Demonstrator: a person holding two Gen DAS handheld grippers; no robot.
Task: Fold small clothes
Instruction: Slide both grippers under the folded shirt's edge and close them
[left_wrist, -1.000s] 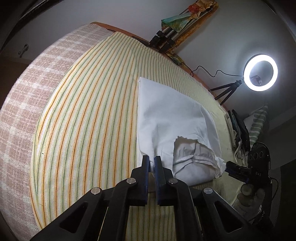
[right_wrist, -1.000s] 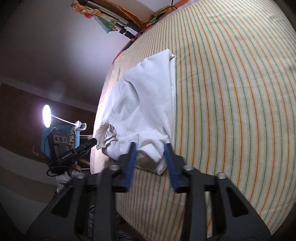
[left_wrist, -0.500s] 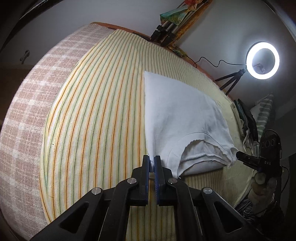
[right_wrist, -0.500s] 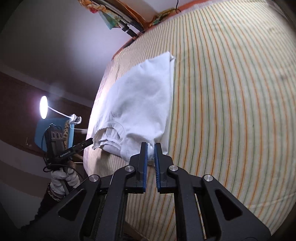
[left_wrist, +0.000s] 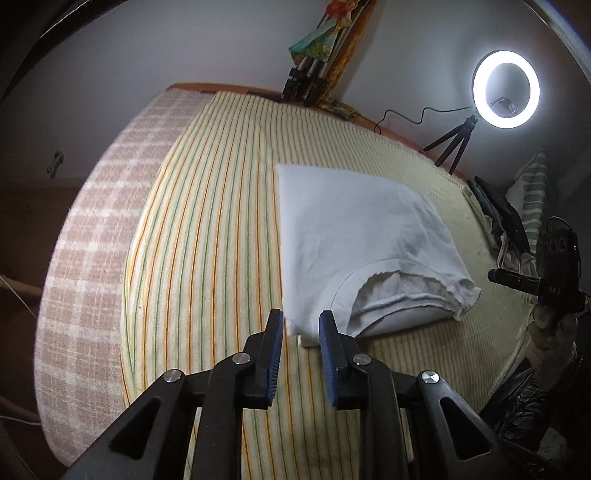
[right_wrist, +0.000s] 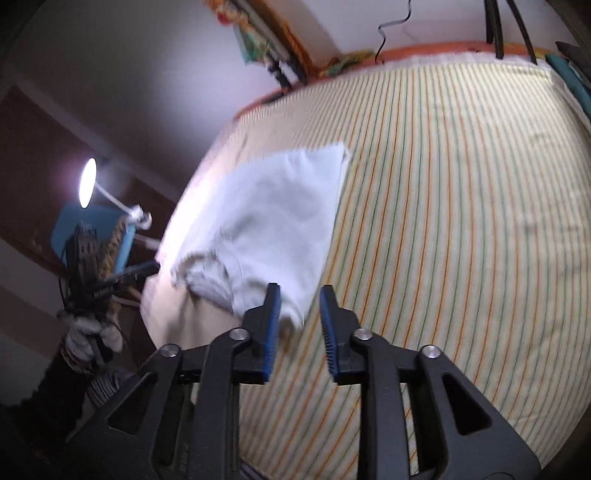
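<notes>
Left wrist view: the shirt (left_wrist: 354, 236) lies folded on the bed (left_wrist: 207, 258); the left hand-held gripper (left_wrist: 301, 332) and right hand-held gripper (right_wrist: 299, 306) have just been opening, gripping nothing; probably a final fold remains.

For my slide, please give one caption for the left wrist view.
Left hand-held gripper, jaws just opened, above the near corner of a folded white shirt on a striped bedsheet.

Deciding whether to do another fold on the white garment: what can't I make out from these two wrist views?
- White garment, underside and inner layers: hidden by its own top layer, both views.
- Its near corner, right wrist view: motion-blurred, partly behind the right gripper.
- Collar opening: bunched, depth unreadable.
- Striped sheet near edge: cut off behind the left gripper.
</notes>
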